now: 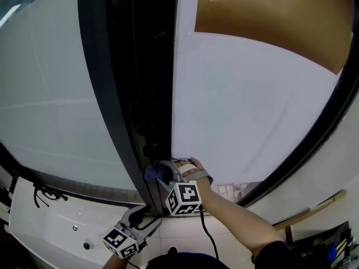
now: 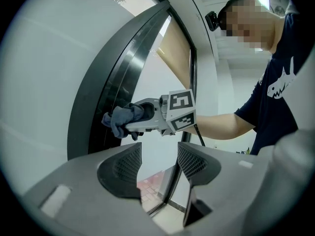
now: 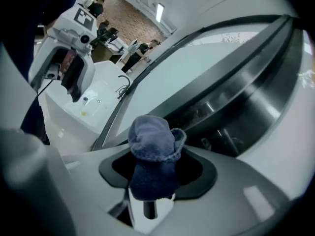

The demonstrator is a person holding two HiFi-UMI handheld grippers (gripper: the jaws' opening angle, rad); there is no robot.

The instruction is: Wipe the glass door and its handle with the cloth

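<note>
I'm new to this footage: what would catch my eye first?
A bunched blue cloth, clamped in the right hand-held gripper, up by the dark door frame at the head view's centre. The left hand-held gripper hangs lower, jaws apart and empty.

The bunched blue-grey cloth (image 3: 156, 139), pinched in the right gripper (image 1: 166, 176), sits at the dark edge of the white glass door (image 1: 247, 111).

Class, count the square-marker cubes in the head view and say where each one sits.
2. The first cube rides the right gripper at the door frame; the second cube rides the left gripper, lower left. None seems hidden.
</note>
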